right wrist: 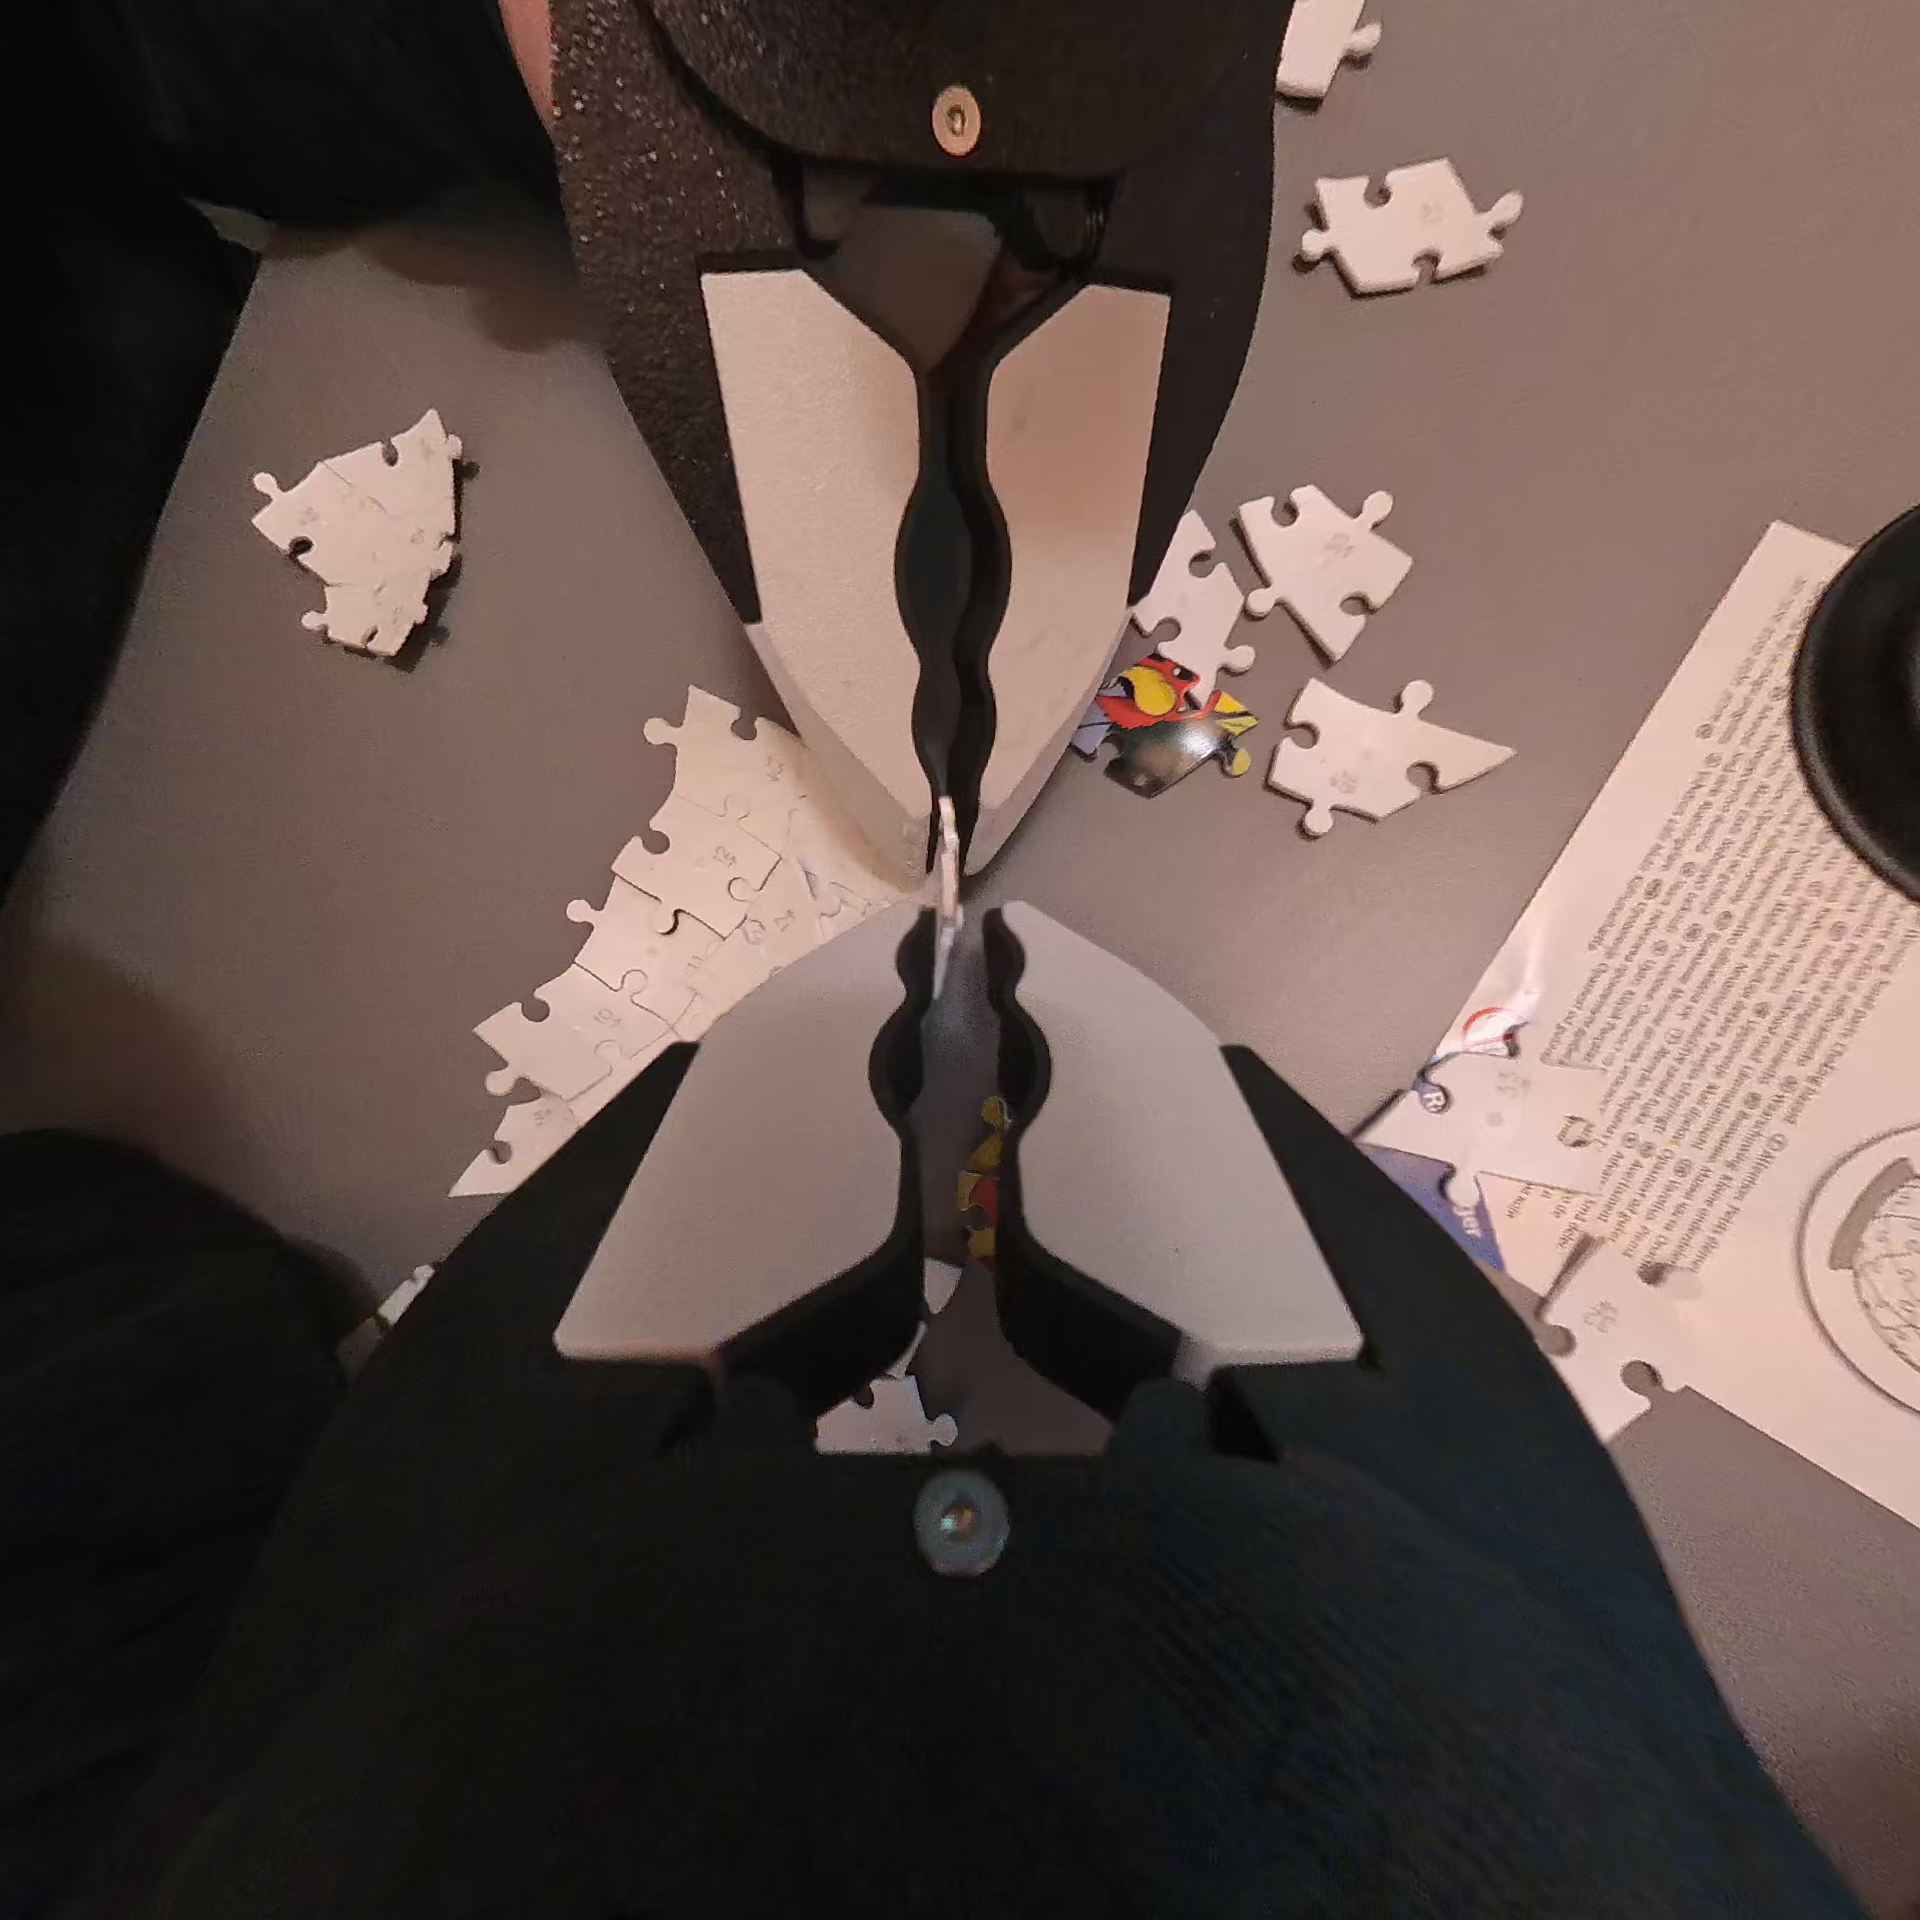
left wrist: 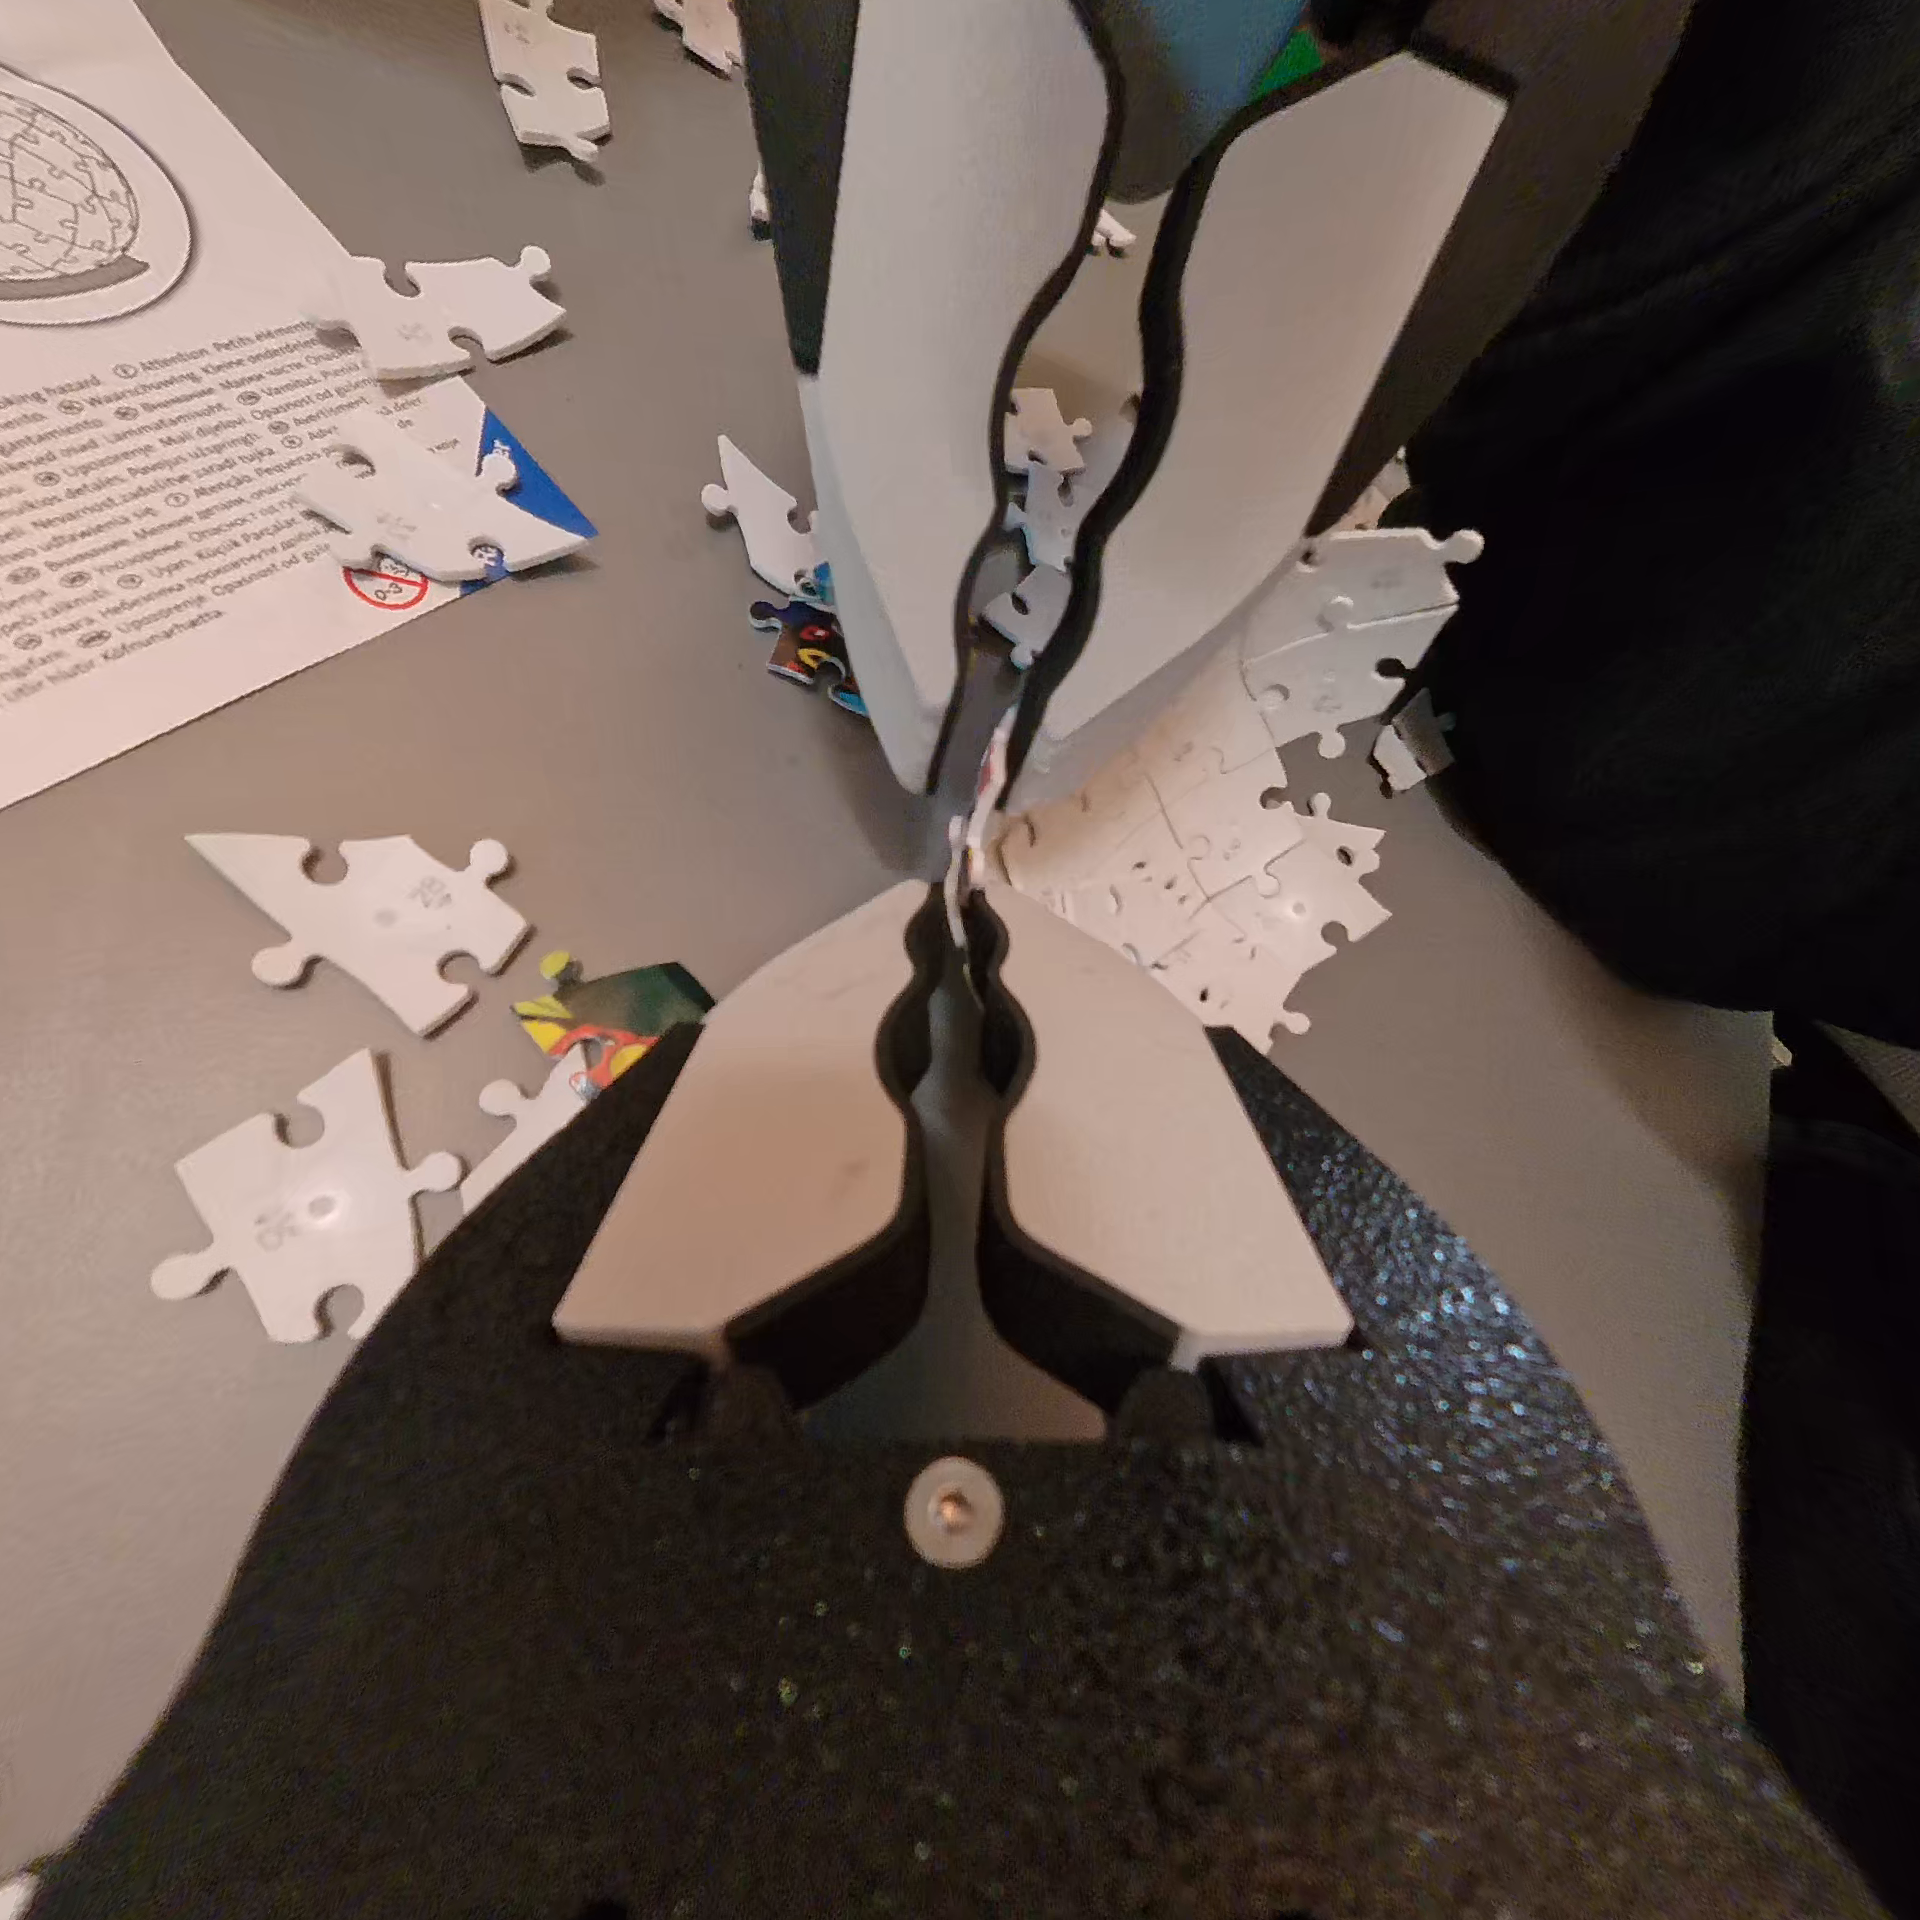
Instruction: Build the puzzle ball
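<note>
The left gripper [left wrist: 961,899] pinched a white puzzle piece [left wrist: 958,883] edge-on above the bench [left wrist: 644,748]. Tip to tip with it, the right gripper [right wrist: 961,925] stood slightly parted around the same piece. Beside them lay a joined puzzle section [right wrist: 644,914]; farther off, loose pieces and a printed sheet [right wrist: 1714,935].

Each hand-held gripper [left wrist: 961,904] has a black, grainy, speckled body, a silver screw [left wrist: 953,1510] behind two pale grey fingers [left wrist: 790,1122], and wavy black pads.
</note>
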